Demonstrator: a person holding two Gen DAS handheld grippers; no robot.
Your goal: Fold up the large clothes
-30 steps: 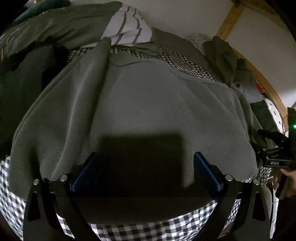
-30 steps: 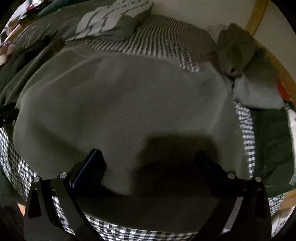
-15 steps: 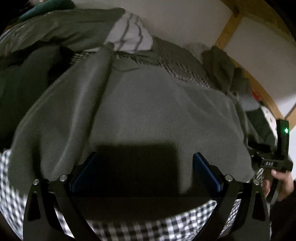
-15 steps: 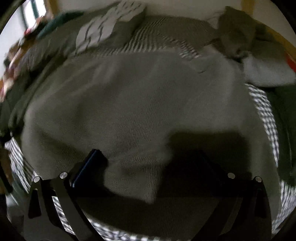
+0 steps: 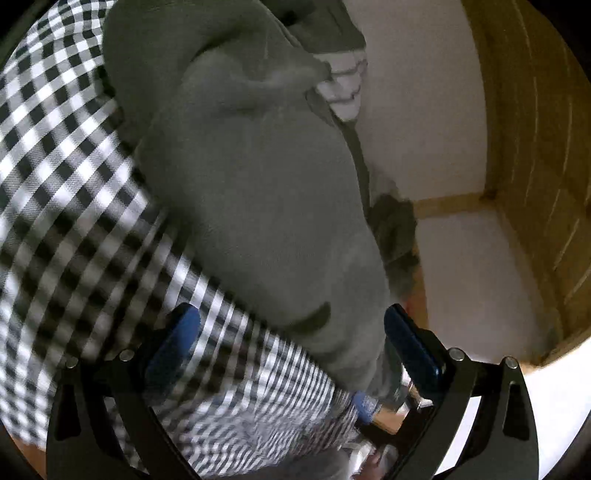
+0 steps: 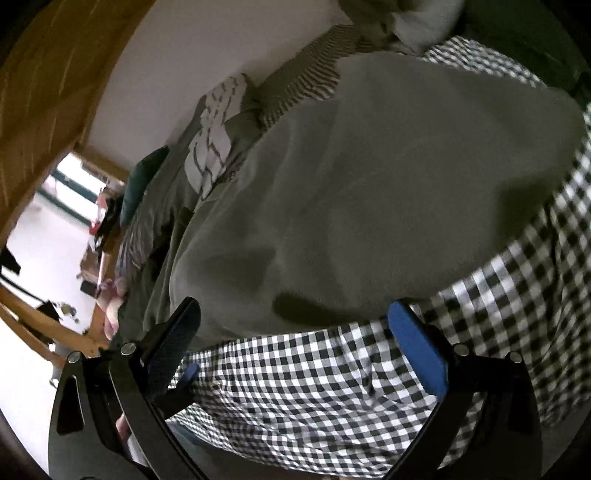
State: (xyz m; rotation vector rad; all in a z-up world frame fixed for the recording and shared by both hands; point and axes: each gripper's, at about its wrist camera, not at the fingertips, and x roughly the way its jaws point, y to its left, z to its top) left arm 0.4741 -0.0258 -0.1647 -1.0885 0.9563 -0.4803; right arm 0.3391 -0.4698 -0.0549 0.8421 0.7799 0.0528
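Observation:
A large grey knit garment [image 5: 258, 192] lies spread on a black-and-white checked bedsheet [image 5: 66, 177]. It also shows in the right wrist view [image 6: 388, 177] on the same sheet [image 6: 332, 387]. My left gripper [image 5: 291, 343] is open and empty, tilted, just off the garment's near edge above the sheet. My right gripper [image 6: 295, 339] is open and empty, tilted the other way, at the garment's near edge. Both views are blurred.
A white striped cloth [image 6: 214, 133] and more dark clothes [image 6: 376, 18] lie at the far side of the bed by the white wall [image 5: 424, 110]. Wooden frame beams [image 5: 535, 147] stand at the side. The other gripper [image 6: 184, 376] shows low at the left.
Both grippers have pulled back off the garment and rolled sideways, left one way and right the other. They stay open; the checked sheet now lies under the fingers.

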